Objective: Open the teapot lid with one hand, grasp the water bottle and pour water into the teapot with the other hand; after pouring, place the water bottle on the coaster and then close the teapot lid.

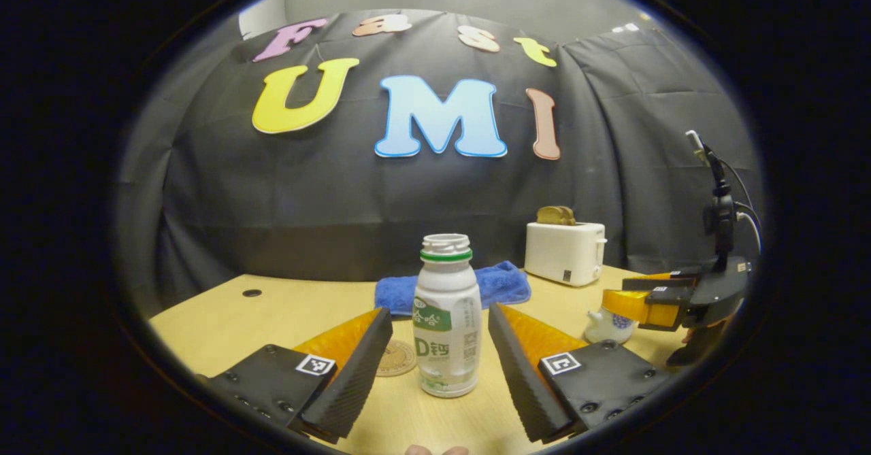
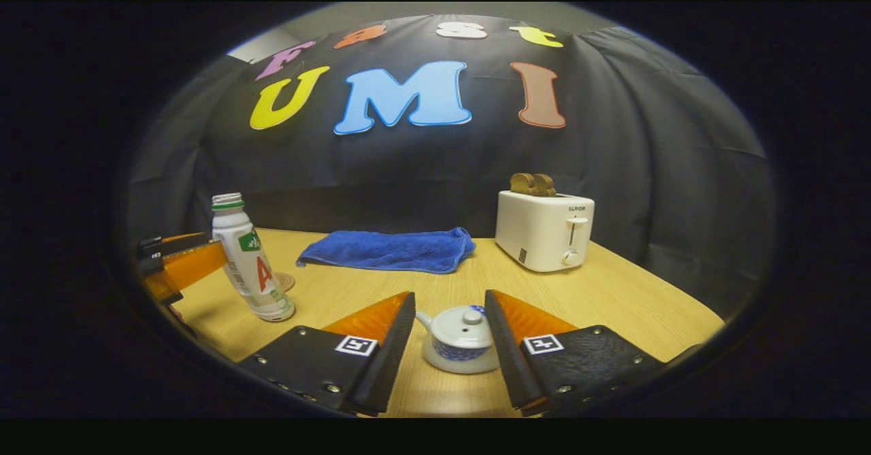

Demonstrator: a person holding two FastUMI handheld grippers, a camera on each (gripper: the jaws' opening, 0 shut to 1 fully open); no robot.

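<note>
In the left gripper view, the left gripper (image 1: 440, 346) is spread wide, its two fingers flanking the water bottle (image 1: 447, 315) without touching it. The bottle is white with a green neck ring, uncapped, and stands upright on the wooden worktop (image 1: 224, 319). Just behind it to the left, partly hidden by one finger, lies a round coaster (image 1: 398, 358); bottle and coaster are close, but whether they touch cannot be told. Behind the bottle lies a folded blue towel (image 1: 500, 281), and farther right stands a white toaster (image 1: 565, 252) with bread (image 1: 556, 215) in its slots. At the right edge the right gripper (image 1: 646, 302) hangs just over the small white teapot (image 1: 607, 326).

In the right gripper view, the right gripper (image 2: 450, 336) is likewise open, its fingers set on either side of the teapot (image 2: 459, 339) with a gap to each. The teapot sits on the worktop (image 2: 612, 298), spout pointing left, its lid (image 2: 465, 327) on. The bottle (image 2: 250, 261) stands upright at the left, with the left gripper (image 2: 180, 264) beside it. The towel (image 2: 391, 249) and toaster (image 2: 543, 230) are at the back of the worktop.
</note>
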